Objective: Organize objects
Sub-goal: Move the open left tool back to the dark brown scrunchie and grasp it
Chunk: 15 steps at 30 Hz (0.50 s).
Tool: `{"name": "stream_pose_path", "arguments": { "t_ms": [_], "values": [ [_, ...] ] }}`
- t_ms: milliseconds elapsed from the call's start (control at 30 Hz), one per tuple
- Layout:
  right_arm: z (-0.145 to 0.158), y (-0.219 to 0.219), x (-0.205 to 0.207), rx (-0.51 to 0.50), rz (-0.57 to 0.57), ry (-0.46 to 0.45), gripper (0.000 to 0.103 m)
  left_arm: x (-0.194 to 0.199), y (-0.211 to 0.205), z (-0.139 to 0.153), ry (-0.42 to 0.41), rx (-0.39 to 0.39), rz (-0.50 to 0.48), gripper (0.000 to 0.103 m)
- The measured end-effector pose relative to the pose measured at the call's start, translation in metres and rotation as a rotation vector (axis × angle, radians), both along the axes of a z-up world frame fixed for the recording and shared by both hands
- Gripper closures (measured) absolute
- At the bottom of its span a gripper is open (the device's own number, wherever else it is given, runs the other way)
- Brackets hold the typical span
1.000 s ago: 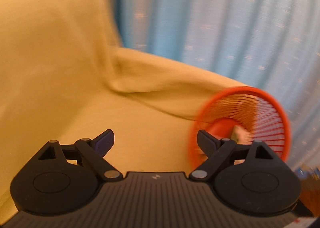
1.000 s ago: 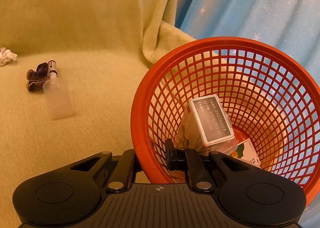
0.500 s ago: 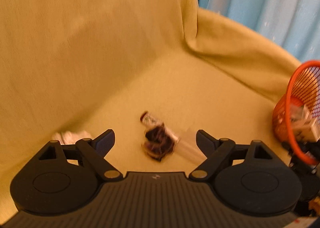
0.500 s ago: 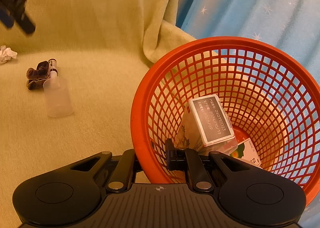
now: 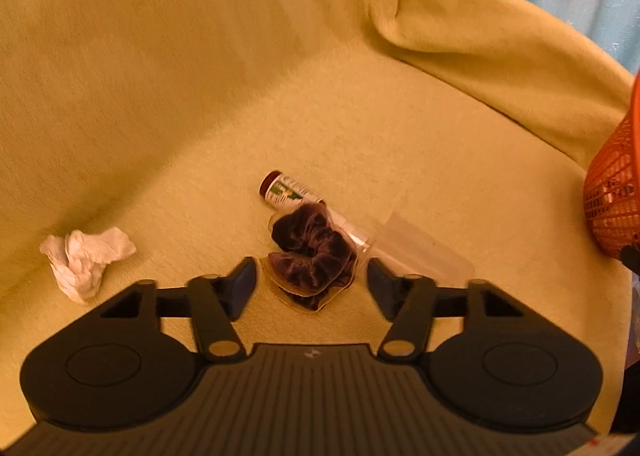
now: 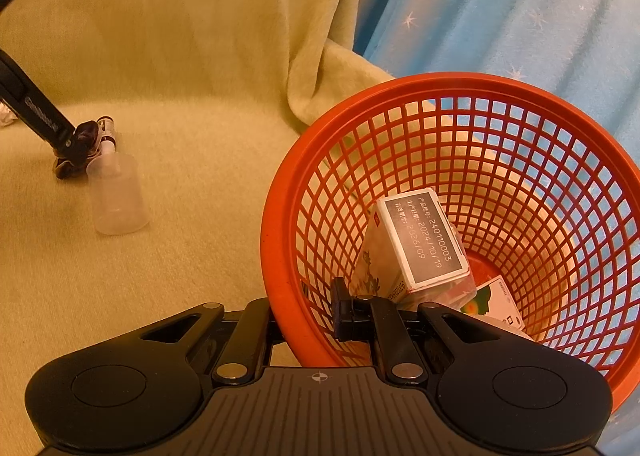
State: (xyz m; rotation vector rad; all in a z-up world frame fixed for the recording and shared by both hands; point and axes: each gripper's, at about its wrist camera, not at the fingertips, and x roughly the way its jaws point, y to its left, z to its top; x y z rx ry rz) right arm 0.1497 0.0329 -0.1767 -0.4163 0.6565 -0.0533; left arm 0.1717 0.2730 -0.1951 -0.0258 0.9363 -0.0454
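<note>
Two boxes already sit in the orange basket (image 6: 460,160), whose rim the right gripper (image 6: 308,316) pinches. Four items remain on the sofa (image 5: 200,96): one clear bottle (image 5: 420,252), one crumpled tissue (image 5: 86,256), one velvet scrunchie (image 5: 312,252), one small tube (image 5: 284,188). Left gripper (image 5: 310,284) fingers are closing around the scrunchie, not touching.

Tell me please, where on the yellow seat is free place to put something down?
Bare seat lies between the clear bottle and the orange basket, and in front of both. It is crowded where the left gripper is closing around the scrunchie, beside the small tube; crumpled tissue lies left.
</note>
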Motion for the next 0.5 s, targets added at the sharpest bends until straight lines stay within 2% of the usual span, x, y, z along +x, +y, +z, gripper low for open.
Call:
{"name": "stream_pose_path", "arguments": {
  "t_ms": [133, 200, 500],
  "values": [
    [-0.001, 0.000, 0.000, 0.000, 0.002, 0.002, 0.095, -0.001, 0.006, -0.001, 0.009, -0.022, 0.015, 0.077],
    [-0.001, 0.000, 0.000, -0.001, 0.002, 0.002, 0.095, -0.003, 0.006, 0.003, 0.010, -0.022, 0.008, 0.082],
    [-0.001, 0.001, 0.000, -0.004, 0.003, 0.003, 0.094, -0.020, 0.011, 0.028, 0.002, -0.003, -0.014, 0.085]
  ]
}}
